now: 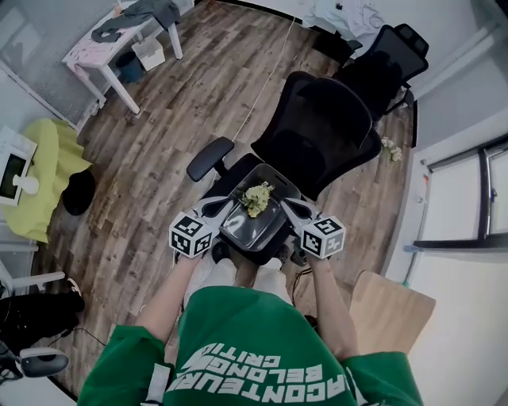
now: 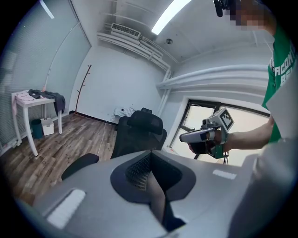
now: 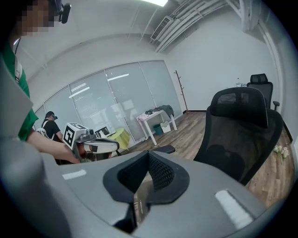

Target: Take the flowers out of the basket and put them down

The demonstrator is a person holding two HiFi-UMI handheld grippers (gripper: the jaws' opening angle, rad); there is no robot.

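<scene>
- A white bench [image 1: 103,49] is standing at the far left on the wood-plank floor [image 1: 198,103], with grey clothing [image 1: 136,16] lying on it.
- The left tongs [image 1: 225,208] are pinching shut on the left rim of a dark grey metal basket [image 1: 251,231], which is sitting between the person's green shirt [image 1: 254,357] and the chair.
- A small bunch of pale yellow-green flowers [image 1: 256,198] is lying inside the basket at its far end, between the two tongs.
- The right tongs [image 1: 286,208] are clamping closed on the basket's right rim, and a thin strip of metal is showing between their pads.
- A black mesh office chair [image 1: 317,127] is standing just beyond the basket, and more pale flowers [image 1: 390,148] are lying on the floor to its right.
</scene>
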